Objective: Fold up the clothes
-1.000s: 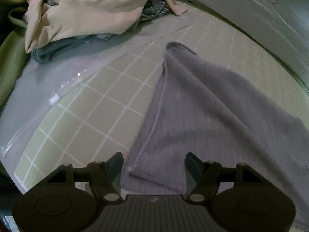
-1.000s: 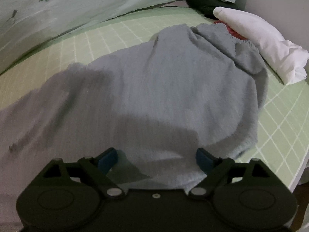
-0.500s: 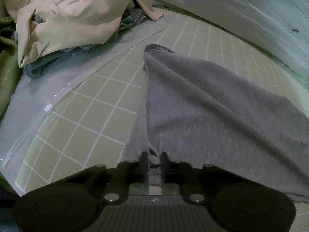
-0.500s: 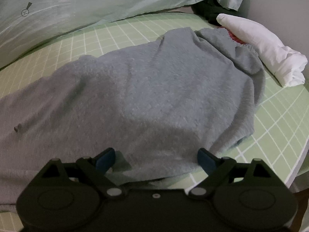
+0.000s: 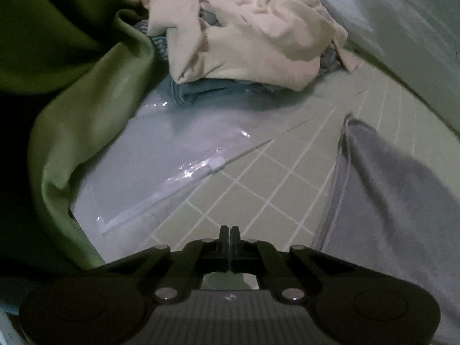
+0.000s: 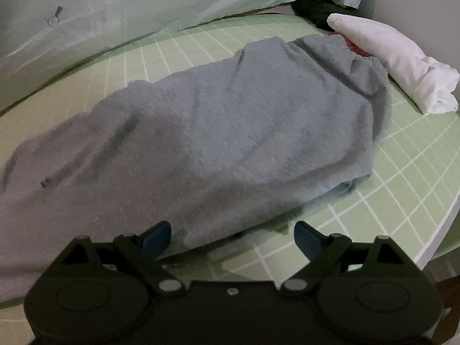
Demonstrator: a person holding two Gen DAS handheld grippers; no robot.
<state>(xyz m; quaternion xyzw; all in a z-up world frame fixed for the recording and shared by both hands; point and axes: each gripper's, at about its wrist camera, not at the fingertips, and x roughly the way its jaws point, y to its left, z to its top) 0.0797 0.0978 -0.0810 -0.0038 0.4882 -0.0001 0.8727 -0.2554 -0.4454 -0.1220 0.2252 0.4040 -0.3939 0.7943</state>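
Note:
A grey fleece garment (image 6: 218,132) lies spread on the green grid mat (image 6: 402,189). Its hem end shows at the right of the left wrist view (image 5: 396,201). My left gripper (image 5: 229,234) is shut with nothing visible between its fingers, over the mat just left of the garment's edge. My right gripper (image 6: 233,235) is open and empty, low over the garment's near edge, with its left fingertip (image 6: 156,237) against the cloth.
A heap of cream and blue clothes (image 5: 247,37) lies at the back in the left wrist view, with a green cloth (image 5: 86,109) at the left. A folded white garment (image 6: 396,66) lies at the right. A pale carrot-print sheet (image 6: 143,14) runs behind.
My left gripper closed on the garment's corner half a second ago; now it is shut with no cloth visible in it and has swung left. My right gripper has drawn back slightly toward the mat's near edge.

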